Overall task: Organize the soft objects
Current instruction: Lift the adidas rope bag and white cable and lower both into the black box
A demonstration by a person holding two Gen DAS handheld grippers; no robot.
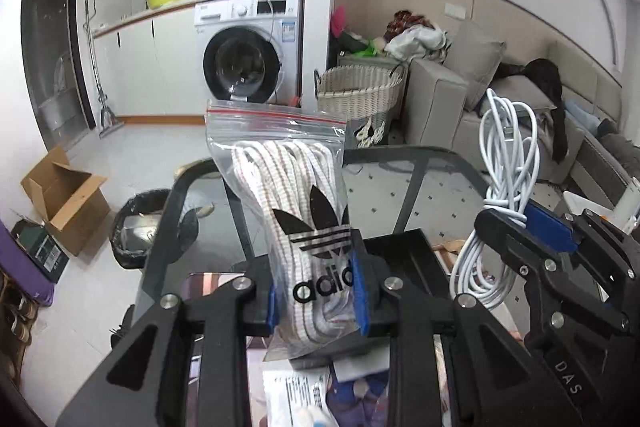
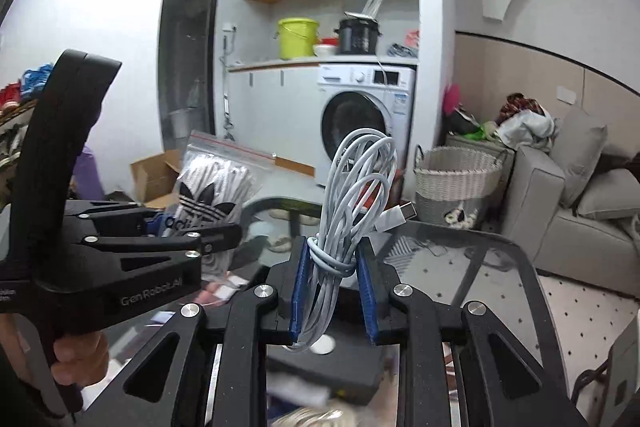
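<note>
Left wrist view: the left gripper [image 1: 318, 297] has its jaws clamped on a clear zip bag [image 1: 288, 211], pinching it low down between the blue pads [image 1: 362, 297].
Zip bag: stands upright out of the jaws, red seal strip at the top, black trefoil logo on the front, a bundle of white shoelaces [image 1: 296, 187] inside.
Right wrist view: the right gripper [image 2: 334, 291] has its jaws clamped on a coiled white cable [image 2: 352, 195], squeezing the wrapped waist of the coil between its blue pads [image 2: 368, 291].
Cable: loops rise above the jaws, the tail hangs below them, and a plug end [image 2: 398, 215] sticks out to the right of the jaws.
Relation: the two grippers are side by side and apart; from the left jaws the cable [image 1: 506, 187] sits to the right, from the right jaws the bag [image 2: 212, 195] sits to the left.
Below the jaws: a glass table [image 1: 420, 179] with a black frame.
Beyond the jaws: a washing machine [image 1: 252, 47], a woven basket [image 1: 356, 89] and a grey sofa [image 1: 448, 99].
</note>
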